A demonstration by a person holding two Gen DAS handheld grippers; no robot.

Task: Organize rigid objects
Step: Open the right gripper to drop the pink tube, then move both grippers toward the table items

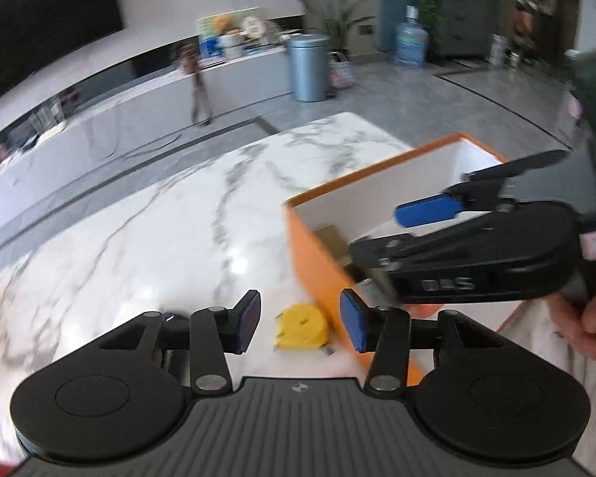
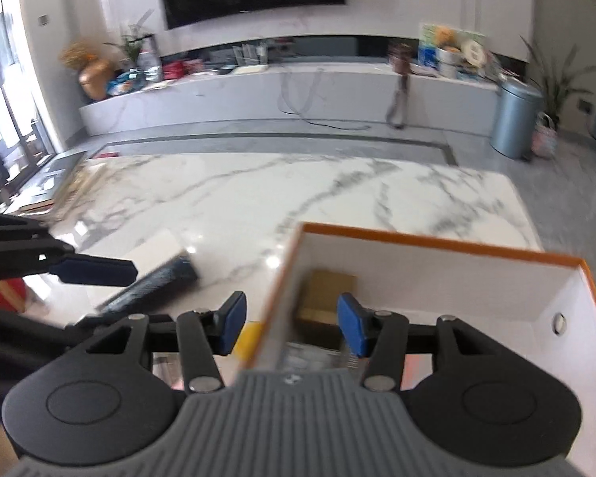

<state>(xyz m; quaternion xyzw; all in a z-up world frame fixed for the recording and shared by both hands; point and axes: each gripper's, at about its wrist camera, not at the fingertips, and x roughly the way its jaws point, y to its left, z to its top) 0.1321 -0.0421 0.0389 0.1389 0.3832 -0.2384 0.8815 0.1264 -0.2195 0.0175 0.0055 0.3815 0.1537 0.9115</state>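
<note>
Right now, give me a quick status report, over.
Left gripper open, empty, over the yellow tape measure. Right gripper open, empty, straddling the orange box wall. Tape measure on the table, outside the box. Nothing blocking it.

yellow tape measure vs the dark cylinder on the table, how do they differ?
Colour: the yellow tape measure is bright yellow; the dark cylinder is near black.
Shape: the tape measure is a squat, rounded block; the cylinder is long and lies on its side.
Place: the tape measure sits right beside the orange box; the cylinder lies farther out on the marble table.
Shared: both rest on the table outside the box, and neither is gripped.
</note>
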